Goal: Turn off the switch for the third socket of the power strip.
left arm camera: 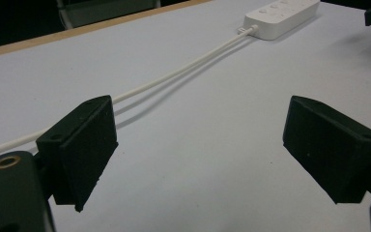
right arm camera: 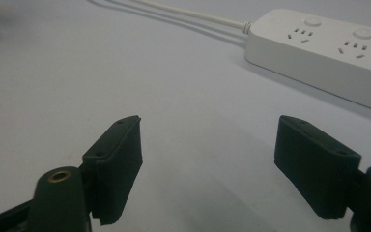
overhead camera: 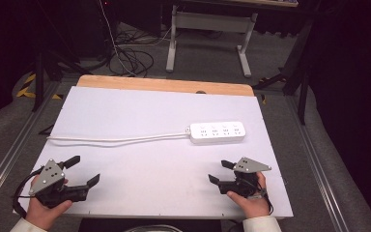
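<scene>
High view: left gripper and right gripper, jaws spread and empty, rest on the white board; power strip lies just ahead of the right gripper.

The white board is evenly lit from above; surroundings from nine to three o'clock are left dark, close views slightly blurred

A lab or workshop recording bay: a white-topped surface on grey carpet, loose cables on the floor, a bare desk frame and dark curtains beyond.
</scene>
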